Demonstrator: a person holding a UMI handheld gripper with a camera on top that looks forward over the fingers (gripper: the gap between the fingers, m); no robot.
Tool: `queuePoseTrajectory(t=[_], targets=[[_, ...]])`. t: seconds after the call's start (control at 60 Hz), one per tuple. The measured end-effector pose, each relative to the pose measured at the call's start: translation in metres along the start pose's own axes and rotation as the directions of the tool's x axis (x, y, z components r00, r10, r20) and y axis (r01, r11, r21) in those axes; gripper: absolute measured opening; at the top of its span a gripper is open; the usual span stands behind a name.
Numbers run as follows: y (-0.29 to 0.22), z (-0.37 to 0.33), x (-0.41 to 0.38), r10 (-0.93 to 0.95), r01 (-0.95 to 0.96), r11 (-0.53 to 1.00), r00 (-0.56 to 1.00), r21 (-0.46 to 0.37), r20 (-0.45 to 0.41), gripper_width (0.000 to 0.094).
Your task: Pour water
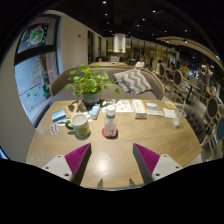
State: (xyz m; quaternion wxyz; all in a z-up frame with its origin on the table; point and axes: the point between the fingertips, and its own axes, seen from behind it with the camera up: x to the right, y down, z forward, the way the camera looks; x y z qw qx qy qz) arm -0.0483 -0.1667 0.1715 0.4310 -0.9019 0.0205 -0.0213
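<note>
Gripper (111,160) open above a round wooden table (125,150), fingers apart and holding nothing, one bottle (110,122) at 12 o'clock ahead, one mug (79,125) at 11, one potted plant (90,85) beyond.

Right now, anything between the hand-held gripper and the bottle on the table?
Nothing visible. The hand-held gripper is open, and bare table lies between its fingers and the bottle straight ahead. The white mug stands to the bottle's left, off the direct line.

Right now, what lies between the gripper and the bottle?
Only bare table: the open gripper hangs short of the bottle, nothing between them in the gripper view.
</note>
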Motion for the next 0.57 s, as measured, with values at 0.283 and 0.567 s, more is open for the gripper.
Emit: queuePoseTrajectory(t=[0.283, 0.567], targets=[[0.017, -0.065, -0.005, -0.038, 0.038, 0.999, 0.999, 0.004, -0.019, 0.0855], [0.012, -0.079, -0.003, -0.054, 0.055, 0.998, 0.998, 0.022, -0.035, 0.0855]])
